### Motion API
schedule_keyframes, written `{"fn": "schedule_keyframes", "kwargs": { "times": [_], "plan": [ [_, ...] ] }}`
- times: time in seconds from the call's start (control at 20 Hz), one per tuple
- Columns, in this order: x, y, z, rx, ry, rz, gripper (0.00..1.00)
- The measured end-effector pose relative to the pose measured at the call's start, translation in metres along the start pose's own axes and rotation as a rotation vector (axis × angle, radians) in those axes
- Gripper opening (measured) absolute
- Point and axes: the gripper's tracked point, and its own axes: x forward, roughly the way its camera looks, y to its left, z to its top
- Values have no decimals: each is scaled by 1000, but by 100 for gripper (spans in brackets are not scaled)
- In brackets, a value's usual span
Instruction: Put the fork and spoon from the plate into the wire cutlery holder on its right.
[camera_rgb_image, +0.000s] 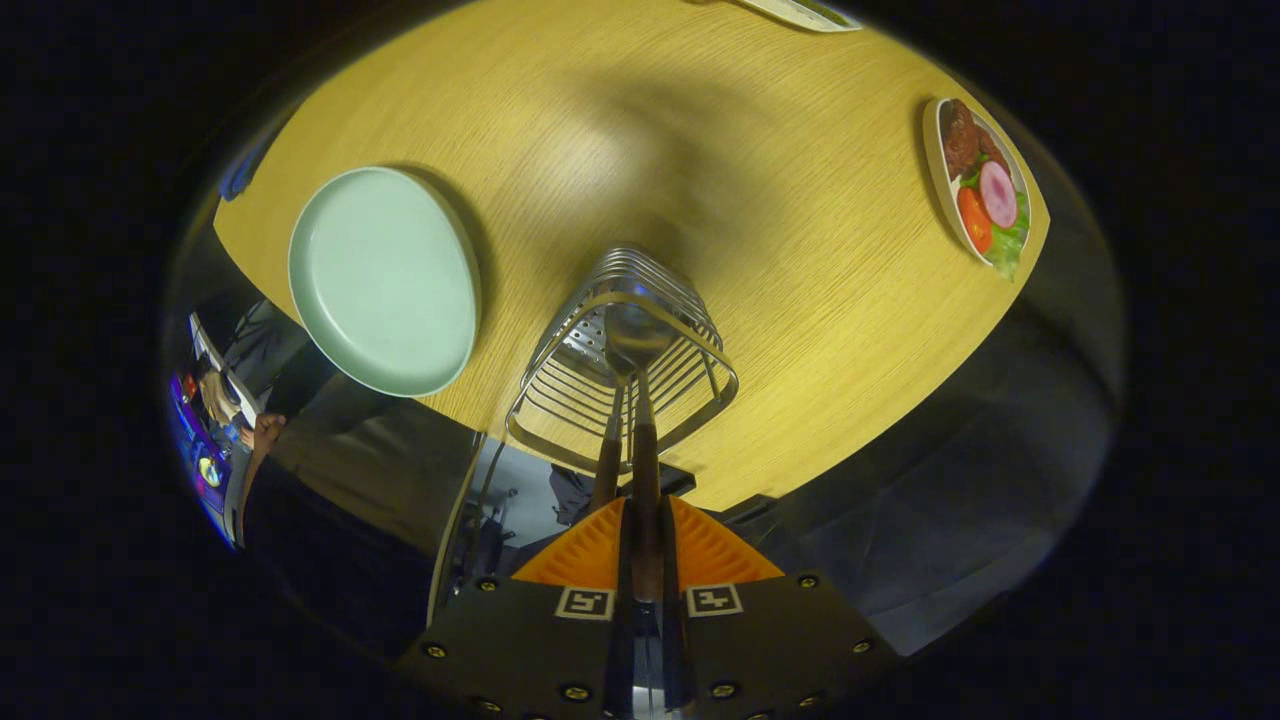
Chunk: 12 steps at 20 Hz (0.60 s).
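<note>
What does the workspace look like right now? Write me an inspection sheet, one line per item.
Surface: round wooden table, bare in the middle.
Job's things: pale green plate empty; wire cutlery holder on its right near the table edge; spoon bowl-down inside the holder, its brown handle running back between the jaws; a second brown handle beside it, likely the fork, head hidden.
Clutter: plate of mock food beyond the holder, off to the right.
Grippers: gripper above the holder, jaws shut on the spoon handle.
Cables: nothing seen.
Surroundings: a seated person beside the table.
</note>
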Motion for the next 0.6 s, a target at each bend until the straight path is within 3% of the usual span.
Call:
{"fn": "schedule_keyframes", "kwargs": {
  "times": [0.3, 0.6],
  "plan": [
    [-35, 0, -14, 71, -165, 43, 16],
    [-81, 25, -22, 236, -633, 114, 19]
  ]
}}
